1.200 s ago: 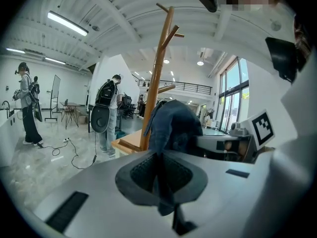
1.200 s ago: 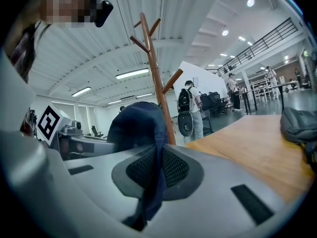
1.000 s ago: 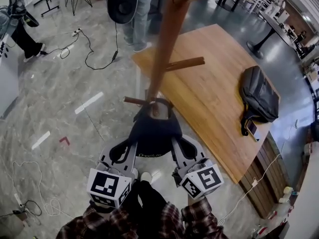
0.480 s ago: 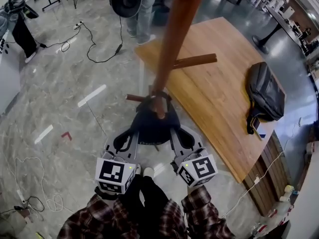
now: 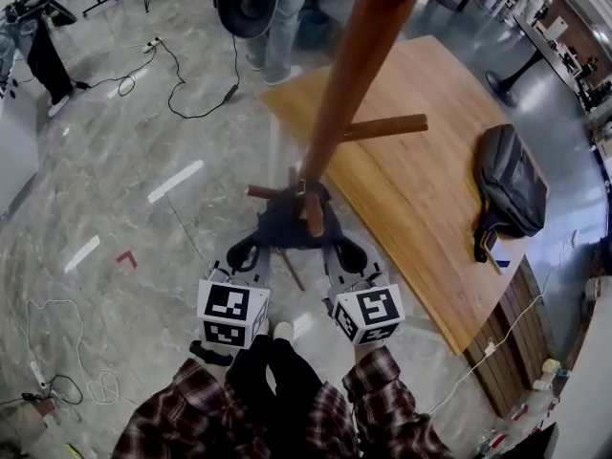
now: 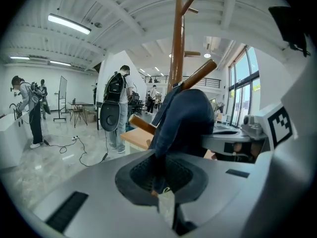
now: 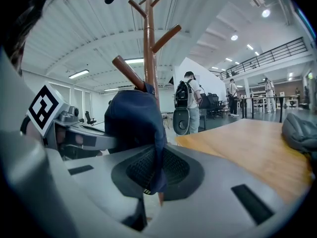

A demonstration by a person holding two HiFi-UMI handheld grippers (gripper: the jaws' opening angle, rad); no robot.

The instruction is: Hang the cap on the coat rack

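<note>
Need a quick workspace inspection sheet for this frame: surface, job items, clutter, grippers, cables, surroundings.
Surface: grey marbled floor; wooden table beside the rack.
Job's things: dark blue cap at a low peg of the coat rack; the peg's tip shows above it.
Clutter: black backpack on the table; tape marks on the floor.
Grippers: left gripper and right gripper both shut on the cap's edge.
Cables: black cable loose on the floor.
Surroundings: person standing beyond the rack.
</note>
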